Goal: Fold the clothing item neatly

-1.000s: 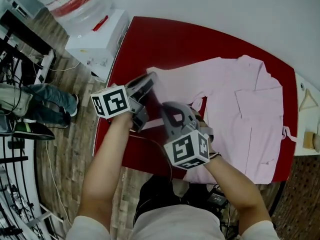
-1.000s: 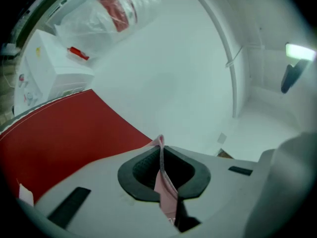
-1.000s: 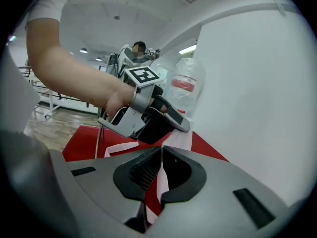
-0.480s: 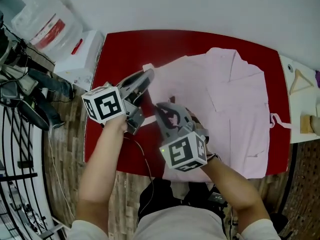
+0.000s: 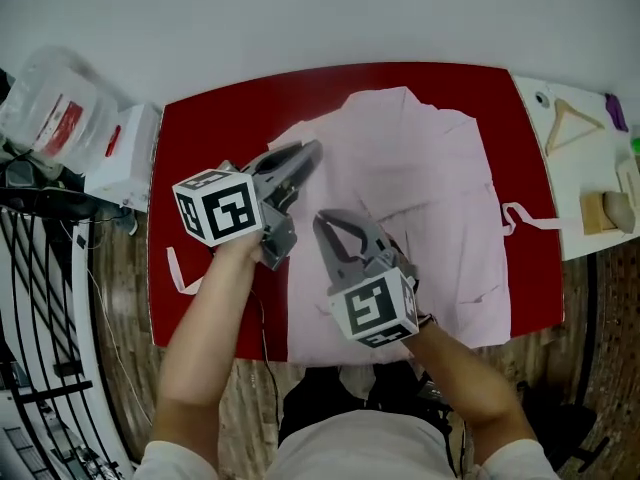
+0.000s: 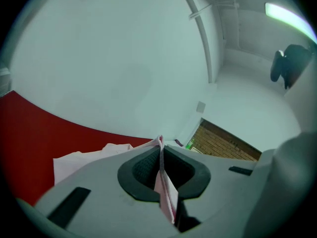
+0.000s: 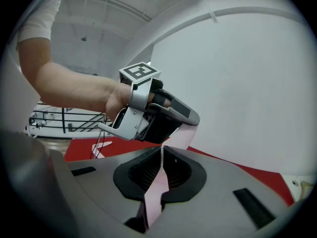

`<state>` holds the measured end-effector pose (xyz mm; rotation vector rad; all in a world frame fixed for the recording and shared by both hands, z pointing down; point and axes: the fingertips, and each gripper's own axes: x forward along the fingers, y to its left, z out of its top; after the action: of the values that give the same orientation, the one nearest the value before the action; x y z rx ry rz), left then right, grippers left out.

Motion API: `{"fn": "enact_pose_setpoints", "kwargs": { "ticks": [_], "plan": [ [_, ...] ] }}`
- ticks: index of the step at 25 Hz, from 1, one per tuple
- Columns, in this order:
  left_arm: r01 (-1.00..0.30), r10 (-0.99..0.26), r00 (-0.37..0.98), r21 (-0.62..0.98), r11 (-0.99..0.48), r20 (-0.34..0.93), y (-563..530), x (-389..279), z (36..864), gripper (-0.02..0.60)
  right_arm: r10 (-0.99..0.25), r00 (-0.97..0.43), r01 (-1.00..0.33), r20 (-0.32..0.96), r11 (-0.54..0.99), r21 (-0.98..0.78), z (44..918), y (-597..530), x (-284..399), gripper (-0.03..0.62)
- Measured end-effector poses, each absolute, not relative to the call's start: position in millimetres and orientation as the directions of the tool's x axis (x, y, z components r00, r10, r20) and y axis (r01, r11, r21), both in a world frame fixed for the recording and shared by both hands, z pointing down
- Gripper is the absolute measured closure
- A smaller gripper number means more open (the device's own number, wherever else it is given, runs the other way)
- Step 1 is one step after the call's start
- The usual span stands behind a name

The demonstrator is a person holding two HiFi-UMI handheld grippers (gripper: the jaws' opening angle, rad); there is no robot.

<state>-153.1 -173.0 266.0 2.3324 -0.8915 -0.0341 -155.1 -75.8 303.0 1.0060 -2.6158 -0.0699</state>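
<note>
A pale pink shirt (image 5: 420,168) lies spread over the red table (image 5: 220,108). My left gripper (image 5: 309,152) hovers above the shirt's left part, shut on a fold of the pink fabric (image 6: 163,187) that hangs between its jaws. Just nearer me, my right gripper (image 5: 322,219) is shut too, with a strip of the same pink cloth (image 7: 157,182) pinched in it. In the right gripper view the left gripper (image 7: 163,114) and the hand that holds it sit close ahead, cloth stretched between the two. The left gripper view looks past its jaws at red table and white wall.
A white side table (image 5: 590,198) at the right carries a wooden hanger (image 5: 570,118) and small items. A white box (image 5: 125,158) and a water bottle (image 5: 45,113) stand left of the table, beside black racks. Pink ties trail at the left (image 5: 180,273) and right (image 5: 525,216).
Both grippers have lifted and carried the pinched pink fabric from the table's left side in over the shirt's body. The head view has swung, so the shirt now sits centred.
</note>
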Motion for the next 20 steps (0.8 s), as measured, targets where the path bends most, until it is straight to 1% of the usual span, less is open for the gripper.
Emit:
{"fn": "enact_pose_setpoints", "kwargs": {
  "ticks": [5,11,16,20],
  "plan": [
    [-0.582,-0.556,0.796,0.556,-0.593,0.239,-181,-96,277,0.565,-0.687,-0.664,-0.692,0.295,0.714,0.107,312,-84,-107,0.569],
    [-0.573,-0.494,0.814,0.556,-0.602,0.305,-186,-39,304,0.565,-0.702,-0.636,-0.733,0.32,0.68,0.034,332,-89,-65,0.569],
    [-0.569,-0.439,0.821,0.574,-0.589,0.365,-191,2,350,0.565,-0.707,-0.595,-0.781,0.382,0.62,-0.068,370,-96,-28,0.569],
    [-0.533,-0.35,0.846,0.624,-0.572,0.401,-185,31,392,0.563,-0.7,-0.556,-0.818,0.447,0.557,-0.144,412,-96,-3,0.569]
  ]
}}
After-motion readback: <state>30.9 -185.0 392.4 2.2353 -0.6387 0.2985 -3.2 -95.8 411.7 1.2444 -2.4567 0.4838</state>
